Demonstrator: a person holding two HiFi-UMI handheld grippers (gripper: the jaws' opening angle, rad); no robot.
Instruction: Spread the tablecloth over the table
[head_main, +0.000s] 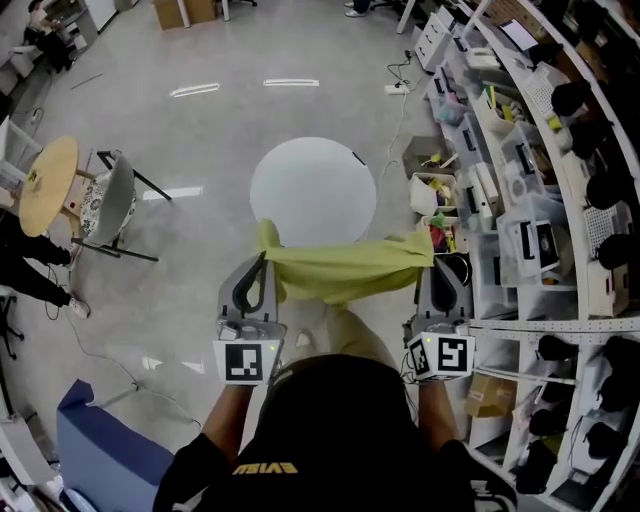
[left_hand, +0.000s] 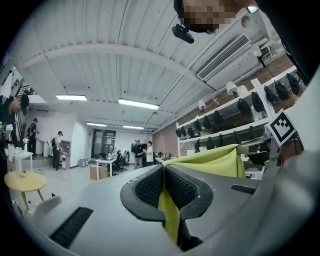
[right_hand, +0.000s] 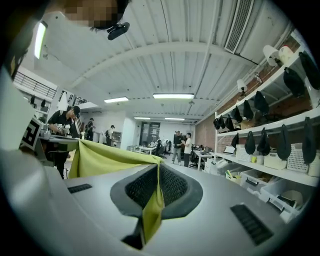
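Head view: cloth (head_main: 340, 268) stretched in air between left gripper (head_main: 262, 262) and right gripper (head_main: 428, 262), each clamped on a corner, near edge of round table (head_main: 313, 190). Table bare; draping, smoothing left.

1 round white table (head_main: 313, 185) stands on the grey floor (head_main: 220, 130), a chair (head_main: 105, 205) well left of it.

The tablecloth (head_main: 345, 270) is plain yellow-green, the round table (head_main: 312, 185) white, the floor (head_main: 200, 140) grey.
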